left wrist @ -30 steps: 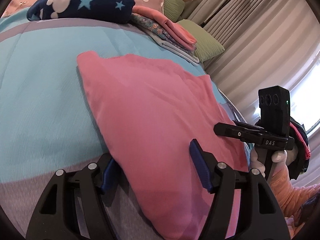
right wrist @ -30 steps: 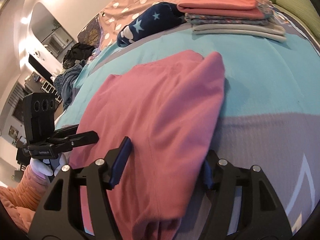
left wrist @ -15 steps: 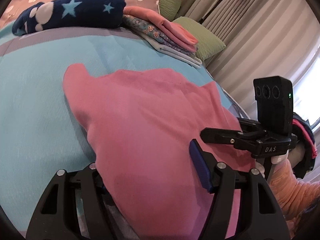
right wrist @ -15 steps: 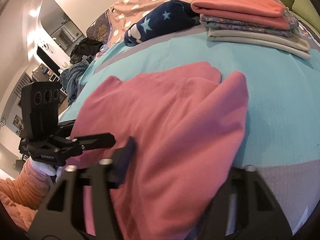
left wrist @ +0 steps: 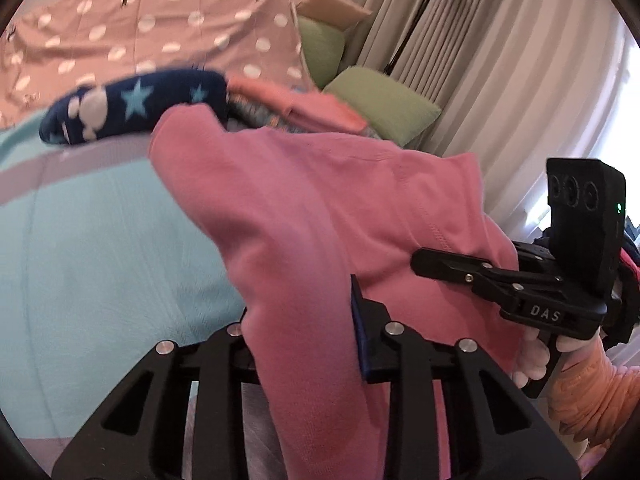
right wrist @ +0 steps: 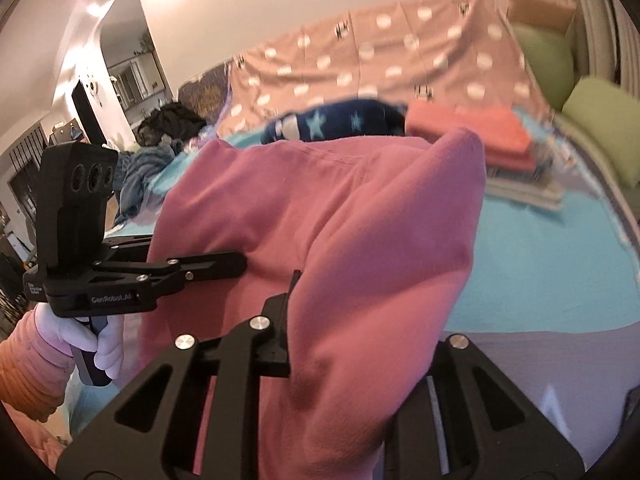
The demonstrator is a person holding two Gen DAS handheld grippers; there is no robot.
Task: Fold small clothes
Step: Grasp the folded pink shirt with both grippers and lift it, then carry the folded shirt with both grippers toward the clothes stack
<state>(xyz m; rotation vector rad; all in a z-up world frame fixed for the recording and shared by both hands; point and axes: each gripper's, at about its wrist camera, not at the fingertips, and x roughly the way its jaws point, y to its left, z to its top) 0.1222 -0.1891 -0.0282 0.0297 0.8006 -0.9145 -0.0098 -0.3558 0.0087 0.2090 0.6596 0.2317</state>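
Note:
A pink garment (left wrist: 320,216) is lifted off the turquoise bed cover (left wrist: 88,248) and hangs between both grippers. My left gripper (left wrist: 304,328) is shut on its near edge, with the cloth bunched between the fingers. My right gripper (right wrist: 360,320) is shut on the other near edge of the same pink garment (right wrist: 360,220). Each gripper shows in the other's view: the right one (left wrist: 520,280) at the right, the left one (right wrist: 132,276) at the left. The garment's far corners stand up and hide part of the bed behind.
A stack of folded clothes (right wrist: 508,148) topped by a coral piece lies at the far right of the bed, next to a navy star-patterned roll (left wrist: 132,108). Green pillows (left wrist: 384,108), curtains and a floor lamp stand behind. Dark clothes are piled at far left (right wrist: 168,124).
Both grippers have risen and carried the pink garment up off the bed. It lay flat a second ago; now its far end is raised and folding over toward the far side.

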